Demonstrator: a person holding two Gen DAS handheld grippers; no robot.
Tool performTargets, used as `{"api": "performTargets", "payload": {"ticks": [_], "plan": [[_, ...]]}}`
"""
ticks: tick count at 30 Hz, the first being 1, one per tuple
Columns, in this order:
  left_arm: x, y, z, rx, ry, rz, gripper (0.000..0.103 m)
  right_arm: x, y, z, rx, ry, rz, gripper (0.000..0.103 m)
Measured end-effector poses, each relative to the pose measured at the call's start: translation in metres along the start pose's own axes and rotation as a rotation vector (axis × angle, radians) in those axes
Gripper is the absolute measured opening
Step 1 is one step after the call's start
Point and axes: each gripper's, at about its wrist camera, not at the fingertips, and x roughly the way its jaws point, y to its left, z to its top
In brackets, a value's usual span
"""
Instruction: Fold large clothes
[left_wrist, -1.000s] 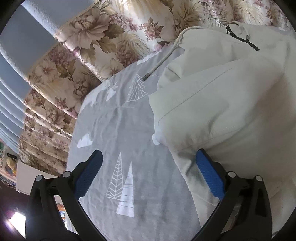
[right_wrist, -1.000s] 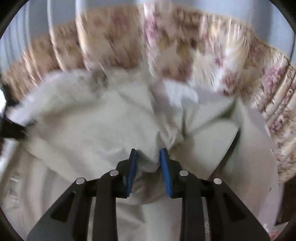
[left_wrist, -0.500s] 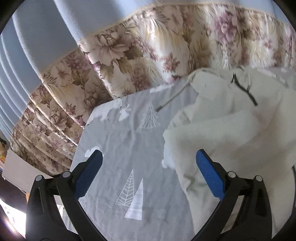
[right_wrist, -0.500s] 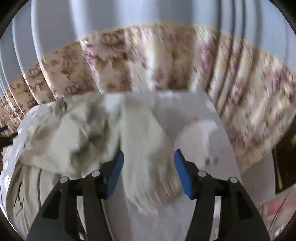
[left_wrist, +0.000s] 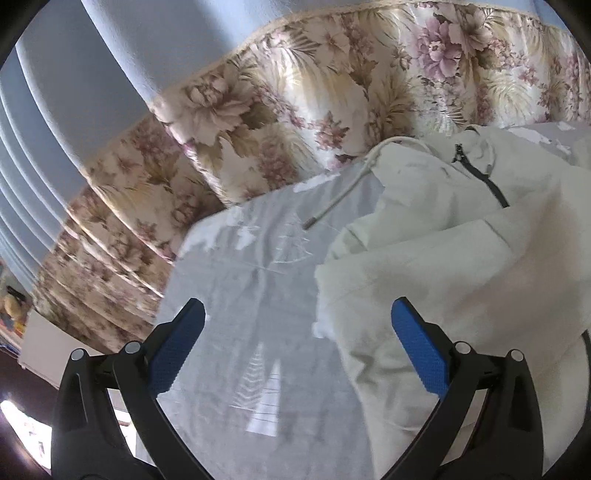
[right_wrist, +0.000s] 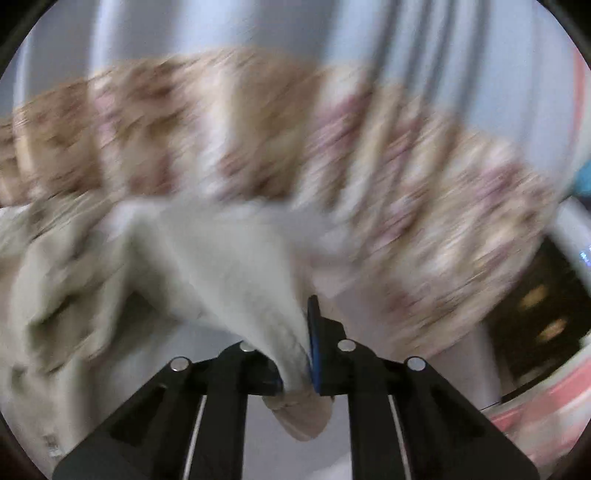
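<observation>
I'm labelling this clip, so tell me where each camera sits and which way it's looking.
Left wrist: on the left gripper, looking down along its open fingers at the grey sheet and cream jacket; floral curtain behind.
Right wrist: on the right gripper, blurred, its jaws just closed on a sleeve of the jacket.
Shared: jacket and curtain; only grippers show.

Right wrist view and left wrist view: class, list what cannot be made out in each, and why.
- Right wrist view: motion blur smears the curtain and the jacket; the left finger is hidden by jacket fabric.
- Left wrist view: the jacket is cut off by the right edge; its far side is hidden.
</observation>
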Motion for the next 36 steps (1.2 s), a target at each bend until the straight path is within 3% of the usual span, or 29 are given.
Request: {"api": "performTargets", "payload": {"ticks": [3, 5, 6, 7, 9, 10, 11, 12, 16, 18, 20, 23, 26, 29, 32, 36], "plan": [[0.002, 0.008, 0.006, -0.020, 0.004, 0.007, 0.100, -0.013, -0.044, 0.027, -0.020, -0.090, -0.113, 0.011], [0.004, 0.011, 0.008, -0.043, 0.009, 0.000, 0.100, -0.015, -0.062, 0.033, -0.025, -0.137, -0.134, 0.016], [0.005, 0.012, 0.008, -0.052, 0.013, -0.005, 0.100, -0.007, -0.077, 0.033, 0.020, -0.103, -0.128, 0.030], [0.007, 0.011, 0.008, -0.059, 0.023, -0.023, 0.100, 0.011, -0.093, 0.031, 0.101, -0.011, -0.073, 0.052], [0.013, 0.008, 0.007, -0.057, 0.045, -0.043, 0.100, 0.070, -0.131, 0.012, 0.372, 0.247, 0.137, 0.061], [0.015, 0.006, 0.006, -0.048, 0.049, -0.039, 0.100, 0.087, -0.140, 0.001, 0.443, 0.309, 0.179, 0.066], [0.016, 0.003, 0.006, -0.036, 0.050, -0.029, 0.100, 0.108, -0.149, -0.015, 0.511, 0.387, 0.176, 0.066], [0.016, 0.001, 0.005, -0.028, 0.048, -0.018, 0.100, 0.112, -0.152, -0.024, 0.526, 0.399, 0.153, 0.066], [0.013, -0.003, 0.002, -0.001, 0.039, -0.019, 0.100, 0.107, -0.160, -0.052, 0.675, 0.337, 0.213, 0.075], [0.014, -0.006, 0.002, 0.025, 0.039, -0.002, 0.100, 0.112, -0.166, -0.054, 0.733, 0.337, 0.201, 0.077], [0.015, -0.007, 0.004, 0.033, 0.041, 0.006, 0.100, 0.119, -0.166, -0.048, 0.728, 0.345, 0.162, 0.077], [0.017, -0.005, 0.006, 0.009, 0.044, -0.013, 0.100, 0.143, -0.155, -0.037, 0.643, 0.409, 0.212, 0.077], [0.018, -0.005, 0.003, -0.008, 0.044, -0.029, 0.100, 0.127, -0.148, -0.033, 0.671, 0.348, 0.210, 0.077], [0.021, -0.005, -0.003, 0.000, 0.047, -0.024, 0.100, 0.111, -0.147, -0.058, 0.730, 0.359, 0.283, 0.077], [0.028, -0.003, -0.007, 0.005, 0.062, -0.027, 0.100, 0.102, -0.157, -0.096, 0.853, 0.380, 0.307, 0.078], [0.039, 0.000, -0.008, -0.019, 0.088, -0.057, 0.100, 0.120, -0.169, -0.137, 1.132, 0.401, 0.455, 0.080]]}}
